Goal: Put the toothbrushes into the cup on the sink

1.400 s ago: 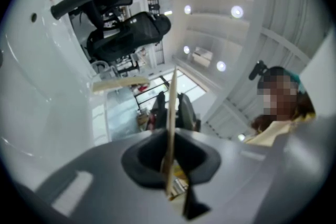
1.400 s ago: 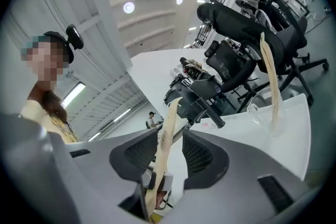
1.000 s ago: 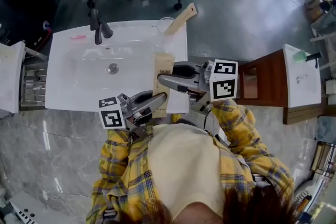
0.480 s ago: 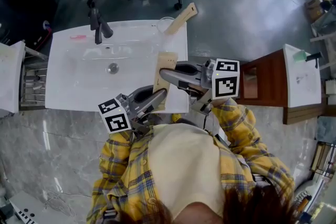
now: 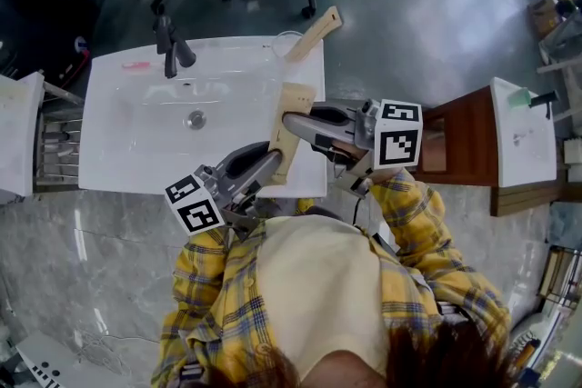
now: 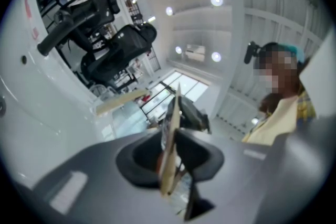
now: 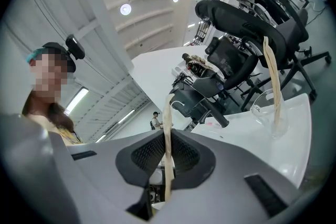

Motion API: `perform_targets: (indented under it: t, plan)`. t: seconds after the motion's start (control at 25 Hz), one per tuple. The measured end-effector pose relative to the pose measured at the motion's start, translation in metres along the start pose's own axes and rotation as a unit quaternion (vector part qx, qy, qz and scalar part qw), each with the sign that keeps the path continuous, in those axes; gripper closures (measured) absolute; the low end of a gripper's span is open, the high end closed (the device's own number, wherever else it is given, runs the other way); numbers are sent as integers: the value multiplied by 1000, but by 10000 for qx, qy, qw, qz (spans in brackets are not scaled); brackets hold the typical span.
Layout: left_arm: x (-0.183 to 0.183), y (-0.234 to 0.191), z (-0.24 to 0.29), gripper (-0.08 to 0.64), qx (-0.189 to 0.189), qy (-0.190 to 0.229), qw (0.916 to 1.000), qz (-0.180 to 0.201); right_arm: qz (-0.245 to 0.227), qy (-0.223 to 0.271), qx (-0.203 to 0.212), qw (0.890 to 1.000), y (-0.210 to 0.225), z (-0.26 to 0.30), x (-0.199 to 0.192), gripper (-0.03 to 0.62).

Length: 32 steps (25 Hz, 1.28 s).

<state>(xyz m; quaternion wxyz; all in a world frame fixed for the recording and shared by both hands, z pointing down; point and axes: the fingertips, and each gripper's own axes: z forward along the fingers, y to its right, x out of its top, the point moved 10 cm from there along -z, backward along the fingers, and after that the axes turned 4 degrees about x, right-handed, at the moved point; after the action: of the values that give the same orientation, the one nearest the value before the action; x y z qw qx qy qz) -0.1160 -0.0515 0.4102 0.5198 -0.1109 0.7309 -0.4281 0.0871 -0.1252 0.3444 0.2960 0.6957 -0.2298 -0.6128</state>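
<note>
Our left gripper (image 5: 269,164) is clamping the near end of a flat paper toothbrush pack (image 5: 293,95), on our side of the cup (image 5: 285,42) and well apart from it, over the front edge of the sink (image 5: 136,141). Its jaws are pressing together on the thin card. Our right gripper (image 5: 289,124) is biting the same pack at the part nearer to the cup; its jaws have just been closing, and the pads are now pressing on the card from both sides.

We are judging this as a handover. To do it well, one tool should be letting go only while the other is holding firmly, because the card is thin and may bend or slip. Then the pack should be going end first into the cup, beside the second pack (image 5: 316,29) already leaning there.

The left gripper is pointing towards the cup, slightly raised. The right gripper is lying about level, pointing across from the cup's right side
</note>
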Motion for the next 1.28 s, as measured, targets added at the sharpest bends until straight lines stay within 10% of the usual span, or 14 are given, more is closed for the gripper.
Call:
perform_targets:
  t: [0.4,0.68,1.28]
  plan:
    - [17,-12,-20,482,1105,1011,9883,298,-447,350,-385,9976,1,-15,29,560]
    - [28,-4,-18,482,1907,773,9715,1178,-968,659,-953,9885,0,-20,45,561]
    - [35,14,-1,508,2914,156,9309,2196,-2619,1427,-2195,9289,1,-10,77,560]
